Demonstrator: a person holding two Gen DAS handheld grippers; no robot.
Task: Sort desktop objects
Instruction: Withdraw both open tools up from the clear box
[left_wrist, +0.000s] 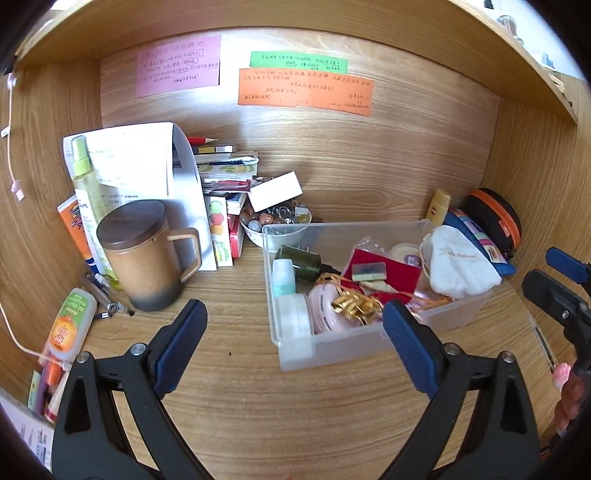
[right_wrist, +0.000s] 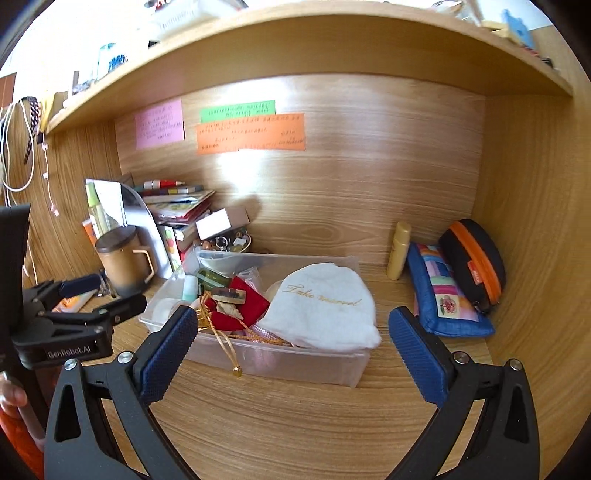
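A clear plastic box (left_wrist: 295, 354) (right_wrist: 280, 365) stands on the wooden desk, filled with small items. Among them are a white drawstring pouch (left_wrist: 456, 266) (right_wrist: 325, 306), a red pouch (left_wrist: 384, 267) (right_wrist: 240, 306), a pink round case (left_wrist: 325, 306), gold tassels (left_wrist: 354, 304) and a dark green bottle (left_wrist: 299, 262). My left gripper (left_wrist: 293, 314) hovers open in front of the box's near left corner, holding nothing. My right gripper (right_wrist: 291, 317) is open too, just short of the box's near wall, and its fingers touch nothing. Each gripper shows at the edge of the other's view.
At the left stand a brown lidded mug (left_wrist: 147, 254), a spray bottle (left_wrist: 86, 181), stacked books (left_wrist: 225, 173) and a bowl of beads (left_wrist: 273, 218). A yellow bottle (right_wrist: 399, 251), a patchwork pouch (right_wrist: 443, 291) and a black-orange case (right_wrist: 472, 258) sit at the right. Pens and a glue tube (left_wrist: 70, 321) lie front left.
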